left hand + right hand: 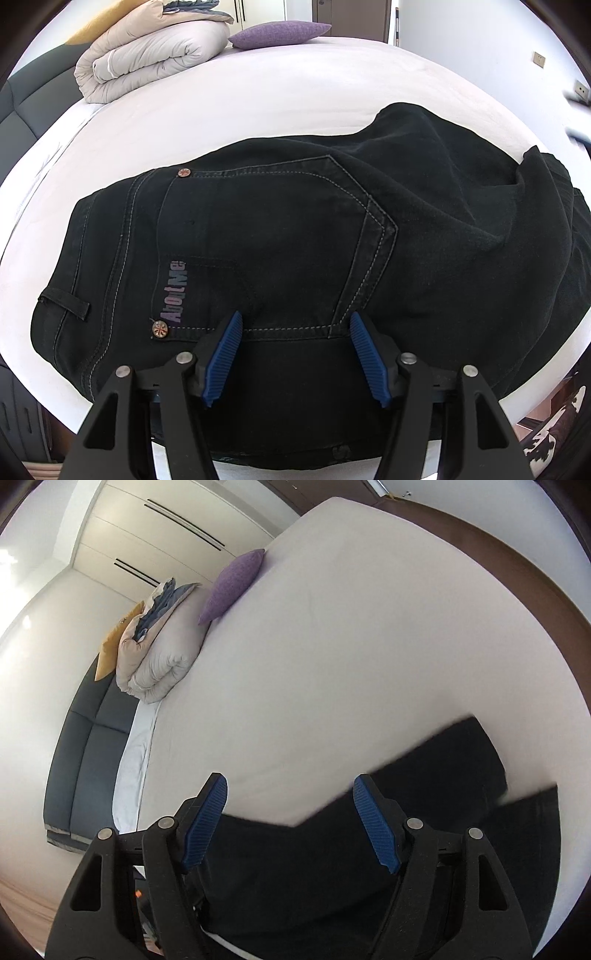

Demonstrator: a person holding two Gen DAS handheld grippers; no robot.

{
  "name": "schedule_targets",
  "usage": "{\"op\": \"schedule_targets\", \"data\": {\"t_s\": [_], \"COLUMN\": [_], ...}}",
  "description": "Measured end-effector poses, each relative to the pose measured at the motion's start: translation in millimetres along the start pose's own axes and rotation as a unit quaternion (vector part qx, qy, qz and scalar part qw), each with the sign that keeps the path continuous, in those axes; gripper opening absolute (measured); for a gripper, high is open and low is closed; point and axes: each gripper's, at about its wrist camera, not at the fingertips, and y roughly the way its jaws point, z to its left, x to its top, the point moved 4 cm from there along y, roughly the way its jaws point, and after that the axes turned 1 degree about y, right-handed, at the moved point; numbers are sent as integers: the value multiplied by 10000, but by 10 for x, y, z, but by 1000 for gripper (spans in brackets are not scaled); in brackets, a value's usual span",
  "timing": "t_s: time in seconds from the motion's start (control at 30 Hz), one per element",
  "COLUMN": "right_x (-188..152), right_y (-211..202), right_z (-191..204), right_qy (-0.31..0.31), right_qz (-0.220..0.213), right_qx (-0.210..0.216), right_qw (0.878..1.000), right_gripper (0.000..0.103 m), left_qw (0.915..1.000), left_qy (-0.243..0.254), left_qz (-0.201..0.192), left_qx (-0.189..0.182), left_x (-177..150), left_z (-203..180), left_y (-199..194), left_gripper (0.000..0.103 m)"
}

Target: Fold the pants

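Black jeans (295, 236) lie on the white bed (240, 99), back pocket and "AboutMe" label up, waistband to the left, legs bunched to the right. My left gripper (295, 321) is open just above the pocket's lower edge, holding nothing. In the right wrist view the jeans' legs (424, 812) spread across the lower right of the bed (351, 664), blurred. My right gripper (290, 786) is open and empty above the legs' near part.
A rolled beige duvet (147, 55) and a purple cushion (277, 33) lie at the bed's far end; both also show in the right wrist view, duvet (162, 657) and cushion (232, 583). A dark padded headboard (88, 753) borders the left side.
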Motion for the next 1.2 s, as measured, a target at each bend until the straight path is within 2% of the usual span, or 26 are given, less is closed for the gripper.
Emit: {"op": "schedule_targets", "data": {"t_s": [0.13, 0.23, 0.27, 0.37, 0.43, 0.47, 0.5, 0.53, 0.6, 0.63, 0.77, 0.87, 0.93, 1.0, 1.07, 1.13, 1.2], "right_x": [-741, -1023, -1073, -1055, -958, -962, -1070, -1051, -1023, -982, -635, -261, -126, 24, 57, 157, 179], "right_y": [-190, -85, -37, 176, 369, 506, 712, 798, 885, 901, 1004, 1228, 1425, 1712, 1739, 1748, 1622], "right_z": [-699, -1288, -1339, -1047, -886, -858, -798, -806, -783, -711, -388, 9, 243, 393, 327, 336, 355], "right_qy": [807, 1703, 1816, 1534, 1287, 1304, 1414, 1522, 1495, 1301, 708, 245, -36, -89, 325, 429, 21], "right_qz": [-44, -19, -30, -71, 70, 168, 246, 344, 367, 378, 587, 1157, 1497, 1858, 1968, 1670, 1219], "right_qx": [224, 363, 434, 734, 738, 553, 455, 450, 243, 64, -511, -1015, -1205, -1161, -911, -504, -243], "right_qw": [9965, 9847, 9824, 9854, 9889, 9898, 9886, 9867, 9878, 9908, 9944, 9878, 9814, 9757, 9757, 9837, 9922], "right_gripper": [71, 68, 65, 65, 65, 59, 37, 28, 10, 8, 7, 7, 8, 11, 11, 11, 11], "left_qw": [10000, 10000, 10000, 10000, 10000, 10000, 10000, 10000, 10000, 10000, 10000, 10000, 10000, 9999, 9999, 9999, 10000], "left_qy": [-6, -19, -23, -46, -49, -53, -56, -64, -70, -66, -42, -53, -69, -78, -81, -76, -61], "left_qz": [9, 20, 27, 36, 24, 15, 4, -13, -41, -52, -58, -65, -67, -66, -66, -66, -66], "left_qx": [6, 34, 44, 57, 59, 61, 58, 51, 36, 27, -6, -18, -17, -17, -26, -32, -37], "left_x": [2, 15, 17, 27, 30, 31, 25, 23, 11, 12, 7, -4, -5, -3, 4, 21, 22], "left_z": [-13, -29, -38, -50, -57, -56, -53, -52, -41, -43, -24, -8, -10, 1, 13, 6, 2], "left_y": [10, 16, 24, 32, 15, 17, 19, 18, 28, 32, 30, 52, 59, 52, 40, 41, 31], "left_gripper": [64, 64, 64, 65, 65, 65, 65, 65, 65, 65, 66, 67, 67, 67, 67, 67, 68]}}
